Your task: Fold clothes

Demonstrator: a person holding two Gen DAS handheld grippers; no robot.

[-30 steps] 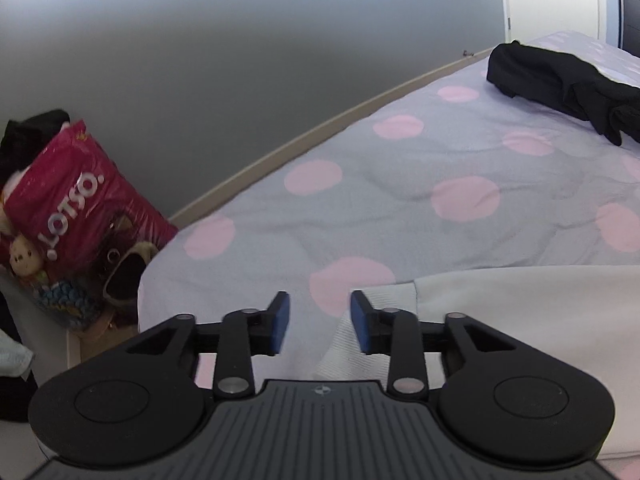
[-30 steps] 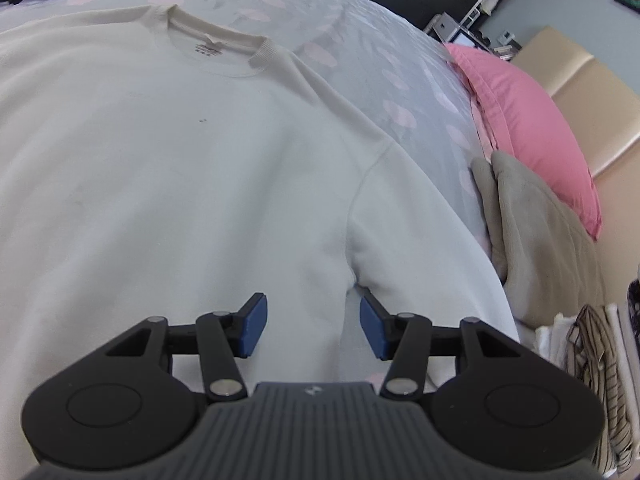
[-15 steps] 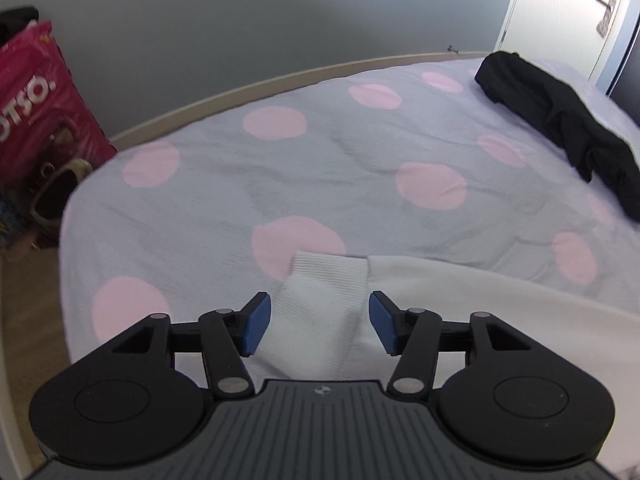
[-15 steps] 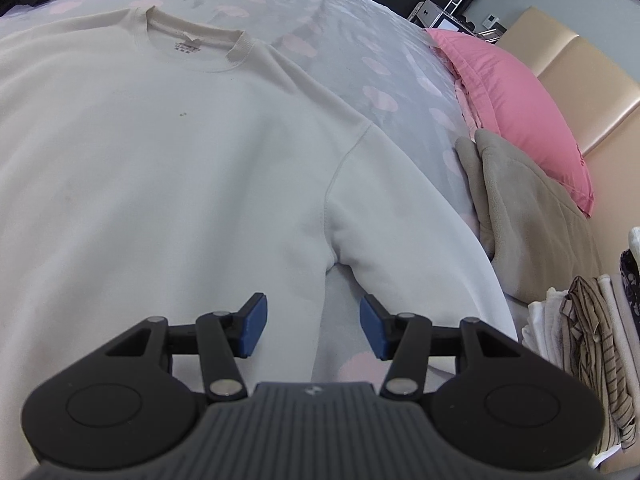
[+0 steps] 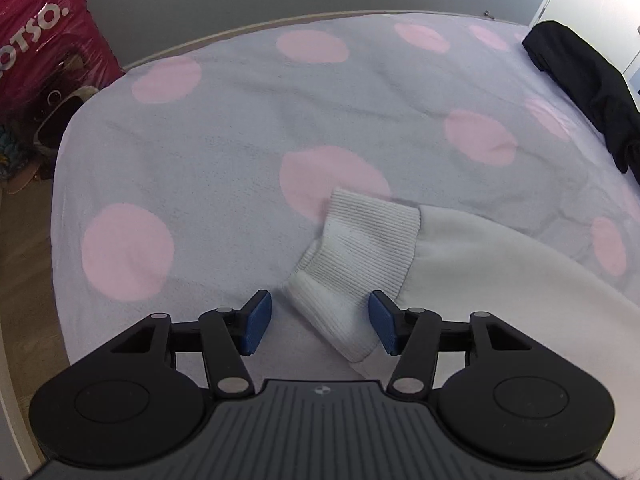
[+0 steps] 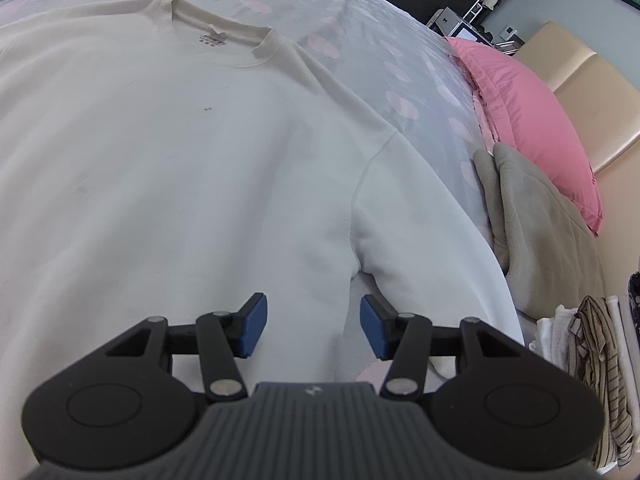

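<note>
A white sweatshirt (image 6: 180,152) lies flat, front up, on the bed, collar (image 6: 216,42) at the far side. In the left wrist view its sleeve (image 5: 500,264) ends in a ribbed cuff (image 5: 360,256), which lies between the blue pads of my open left gripper (image 5: 318,322); the pads do not touch it. My right gripper (image 6: 312,330) is open and empty, just above the sweatshirt's armpit seam (image 6: 356,240), where the other sleeve (image 6: 432,240) joins the body.
The bed has a grey cover with pink dots (image 5: 224,152). A black garment (image 5: 588,80) lies at its far right. A pink bag (image 5: 44,40) stands left of the bed. A pink pillow (image 6: 524,120), a grey blanket (image 6: 536,232) and folded clothes (image 6: 600,360) are at the right.
My left gripper has swung toward the sleeve end and opened wider; the cuff now lies between its pads. My right gripper has drawn back slightly over the armpit, still open.
</note>
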